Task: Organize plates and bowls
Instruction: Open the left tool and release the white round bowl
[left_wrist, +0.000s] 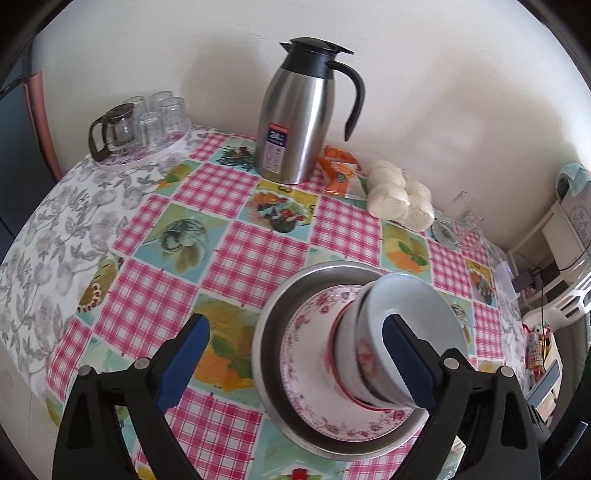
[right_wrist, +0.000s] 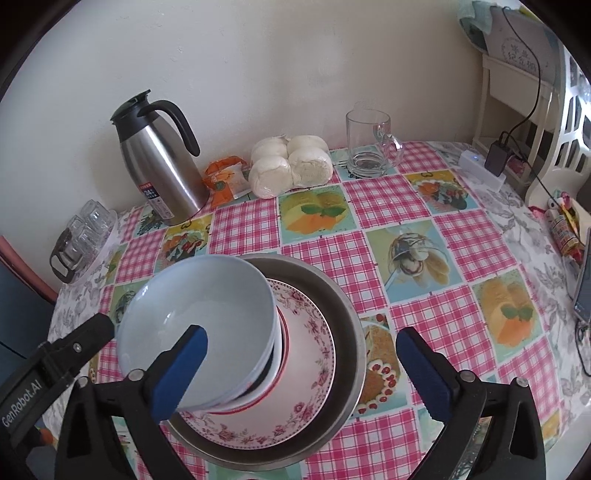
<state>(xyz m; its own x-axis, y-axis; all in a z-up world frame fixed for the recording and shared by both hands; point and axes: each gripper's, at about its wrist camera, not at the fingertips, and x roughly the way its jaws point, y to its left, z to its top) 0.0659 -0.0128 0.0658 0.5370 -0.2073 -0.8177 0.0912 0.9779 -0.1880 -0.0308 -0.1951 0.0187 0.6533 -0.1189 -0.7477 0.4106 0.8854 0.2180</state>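
Note:
A stack stands on the checked tablecloth: a steel plate (left_wrist: 266, 321) (right_wrist: 349, 310) at the bottom, a floral plate (left_wrist: 306, 332) (right_wrist: 317, 332) on it, and nested bowls on top. The uppermost bowl (left_wrist: 410, 295) (right_wrist: 207, 295) is pale blue-white and holds nothing. My left gripper (left_wrist: 295, 328) is open to the left of the stack, its right finger in front of the bowls' near side. My right gripper (right_wrist: 301, 338) is open wide to the right of the bowls, its left finger in front of the top bowl's rim. Nothing is gripped.
By the wall stand a steel thermos jug (left_wrist: 299, 118) (right_wrist: 162, 162), an orange packet (left_wrist: 338, 170), bagged white buns (left_wrist: 399, 195) (right_wrist: 291, 166) and a glass mug (right_wrist: 369, 144). A tray of glasses (left_wrist: 147, 125) sits at the table's left edge. A phone (right_wrist: 583, 288) lies at the right edge.

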